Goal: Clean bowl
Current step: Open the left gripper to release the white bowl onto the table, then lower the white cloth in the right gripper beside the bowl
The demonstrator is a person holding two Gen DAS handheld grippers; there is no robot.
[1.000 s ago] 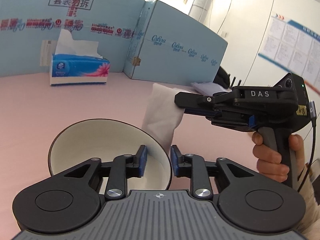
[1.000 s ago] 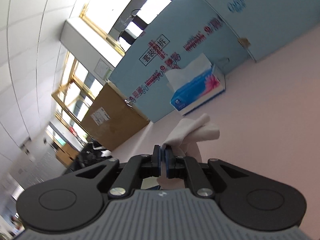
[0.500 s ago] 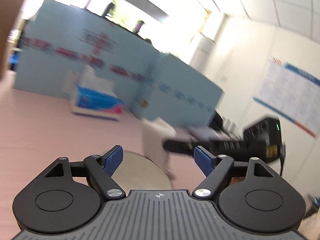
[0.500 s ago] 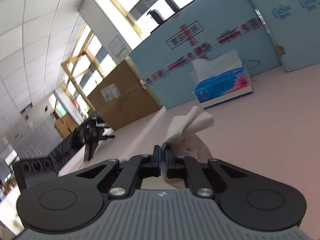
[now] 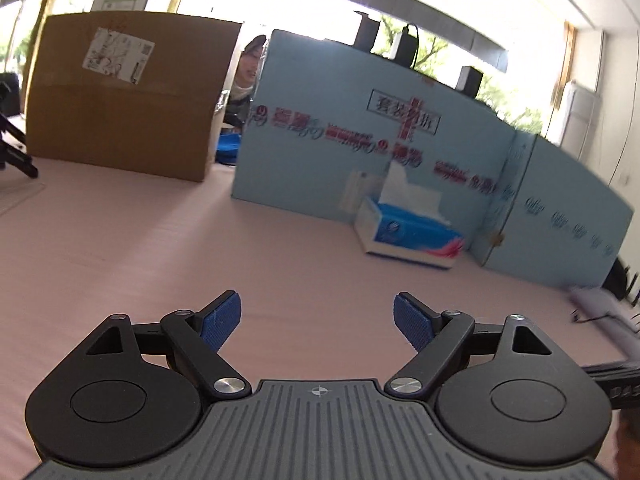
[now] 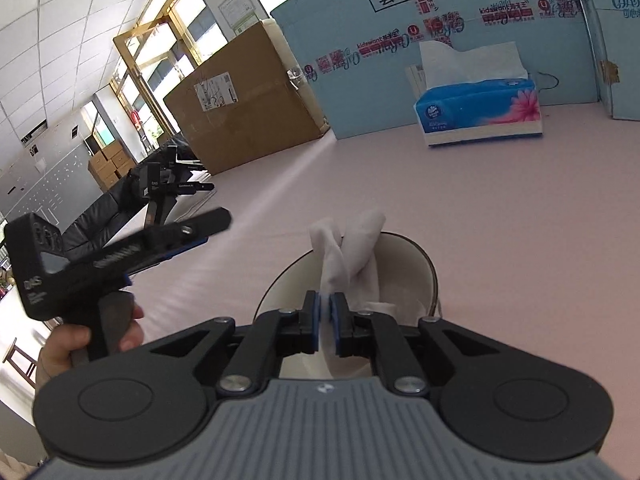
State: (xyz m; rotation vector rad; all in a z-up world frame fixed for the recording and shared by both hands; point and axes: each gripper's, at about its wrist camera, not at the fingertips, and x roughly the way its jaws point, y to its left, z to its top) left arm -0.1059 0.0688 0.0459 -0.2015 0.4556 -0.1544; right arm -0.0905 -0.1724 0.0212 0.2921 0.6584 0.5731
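- Right wrist view: the right gripper [image 6: 325, 307], jaws just eased to a narrow gap, has the crumpled white tissue [image 6: 349, 257] between its pads, directly over the dark-rimmed white ceramic bowl [image 6: 428, 270] on the pink table [image 6: 520, 220].
- Farther left, the left gripper [image 6: 216, 218] stands wide open and empty, aimed away; the right hand is nearer the bowl.

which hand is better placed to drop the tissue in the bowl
Right. Its fingers, just opening, have the tissue between them over the bowl. The left gripper is open, empty, away.
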